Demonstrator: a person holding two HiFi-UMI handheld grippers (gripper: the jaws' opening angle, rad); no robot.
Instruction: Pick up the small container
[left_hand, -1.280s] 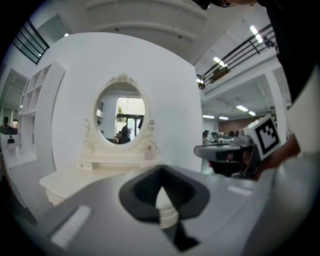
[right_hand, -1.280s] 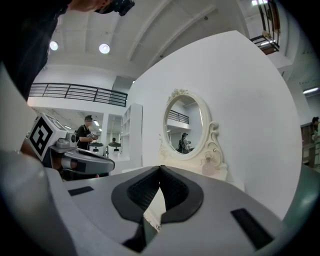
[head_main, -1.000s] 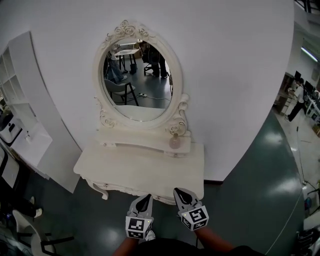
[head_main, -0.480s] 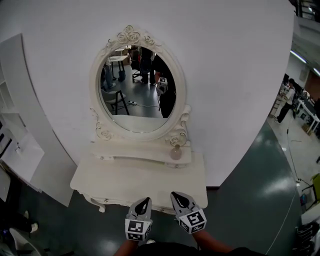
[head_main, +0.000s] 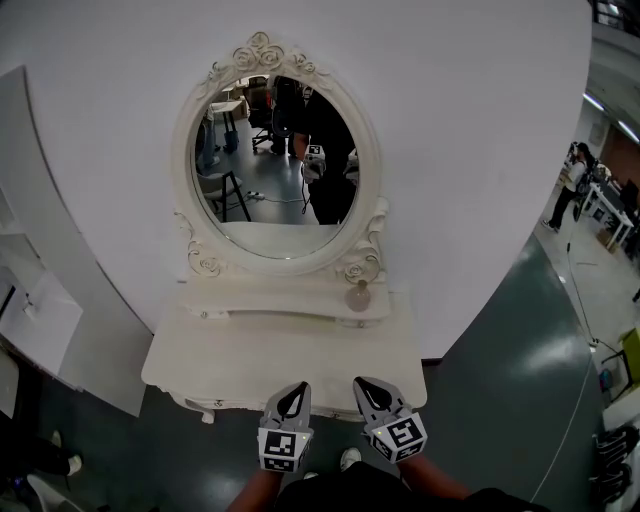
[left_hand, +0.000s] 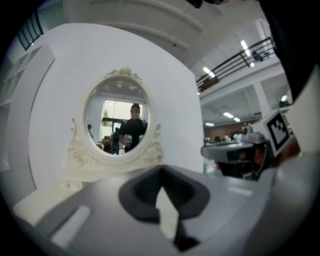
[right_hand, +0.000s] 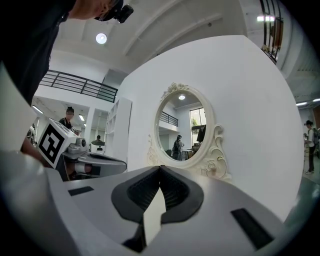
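jaws shut, nothing btwn: left gripper (head_main: 296, 388), right gripper (head_main: 364, 385) | small container (head_main: 358, 296) on vanity shelf (head_main: 280, 299), head view only

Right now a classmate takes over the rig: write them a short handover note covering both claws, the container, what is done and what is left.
Left claw: shut, empty, by the table's near edge.
Right claw: shut, empty, beside the left one.
Container: upright at the right end of the raised shelf under the mirror, untouched.
Done: nothing picked up yet.
Left: open a claw, probably the right one, reach across the table, close on the container and lift it.
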